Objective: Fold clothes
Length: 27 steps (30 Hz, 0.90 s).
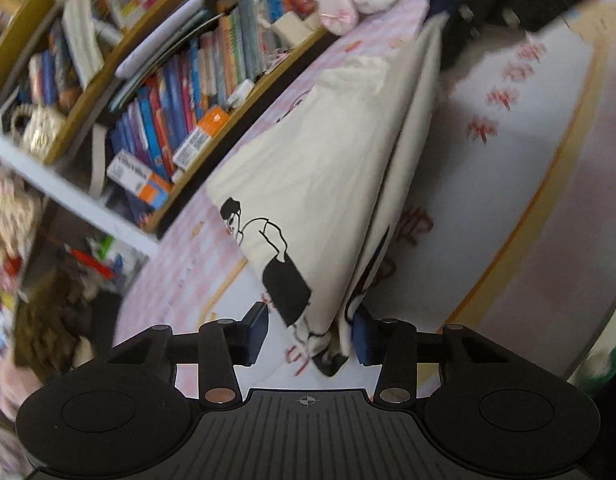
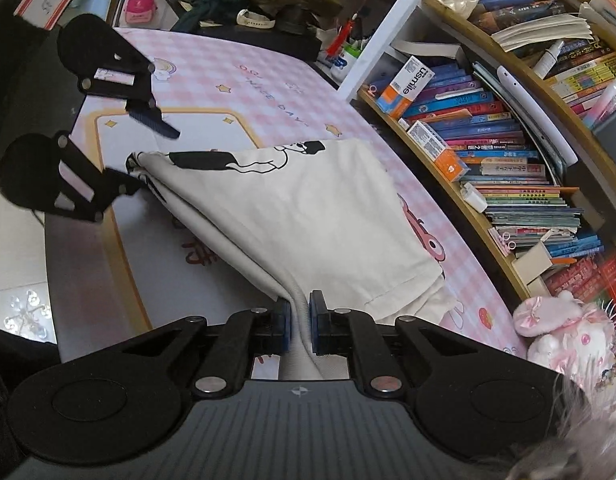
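The far end of the cream shirt [image 1: 327, 152] blurs out near the dark shape above; bookshelf [image 1: 156, 80] spines smear, titles unreadable.

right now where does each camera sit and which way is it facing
Left wrist: on the left tongs, looking along the lifted cream printed cotton shirt toward the wooden bookshelf; its open blue pads show.
Right wrist: on the right tongs, shut on that shirt, facing the left tongs.
Shared: shirt, pink checked tablecloth, bookshelf.

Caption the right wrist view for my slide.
Right gripper pinches the cream shirt; open left gripper at its far corner.
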Motion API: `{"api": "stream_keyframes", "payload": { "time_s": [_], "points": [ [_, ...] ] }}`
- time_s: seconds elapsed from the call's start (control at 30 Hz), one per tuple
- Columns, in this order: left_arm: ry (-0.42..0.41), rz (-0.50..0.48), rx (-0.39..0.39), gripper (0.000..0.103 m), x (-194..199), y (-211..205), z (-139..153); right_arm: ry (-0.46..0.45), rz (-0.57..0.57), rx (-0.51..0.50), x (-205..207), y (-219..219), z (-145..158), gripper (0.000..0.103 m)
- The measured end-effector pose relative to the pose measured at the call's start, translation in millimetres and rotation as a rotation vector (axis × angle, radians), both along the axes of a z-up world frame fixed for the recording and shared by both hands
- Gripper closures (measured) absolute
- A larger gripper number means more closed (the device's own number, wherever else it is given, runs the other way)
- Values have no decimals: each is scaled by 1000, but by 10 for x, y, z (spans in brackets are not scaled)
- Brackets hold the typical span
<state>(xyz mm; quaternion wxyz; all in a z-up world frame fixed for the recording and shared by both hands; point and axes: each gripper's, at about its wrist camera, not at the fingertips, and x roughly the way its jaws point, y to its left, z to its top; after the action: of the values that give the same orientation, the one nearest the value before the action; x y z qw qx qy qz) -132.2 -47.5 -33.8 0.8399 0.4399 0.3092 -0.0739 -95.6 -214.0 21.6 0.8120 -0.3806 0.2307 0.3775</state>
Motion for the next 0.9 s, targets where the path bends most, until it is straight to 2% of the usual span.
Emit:
{"api": "stream_keyframes", "payload": {
  "time_s": [0.2, 0.33, 0.47, 0.8, 0.9],
  "points": [
    [4, -152, 133, 79, -125, -16, -150, 2, 23, -74, -85, -23, -231, 91],
    [10, -206, 171, 81, -158, -4, -188, -41, 33, -148, -189, -83, -403, 79],
    [13, -213, 151, 81, -174, 13, -167, -42, 6, -164, -221, -138, -464, 78],
    [22, -282, 79, 81, -157, 136, -139, -118, -60, -268, -302, 4, -575, 79],
    [43, -279, 27, 86, -113, 184, -127, -133, -80, -295, -317, 44, -599, 85]
  ]
}}
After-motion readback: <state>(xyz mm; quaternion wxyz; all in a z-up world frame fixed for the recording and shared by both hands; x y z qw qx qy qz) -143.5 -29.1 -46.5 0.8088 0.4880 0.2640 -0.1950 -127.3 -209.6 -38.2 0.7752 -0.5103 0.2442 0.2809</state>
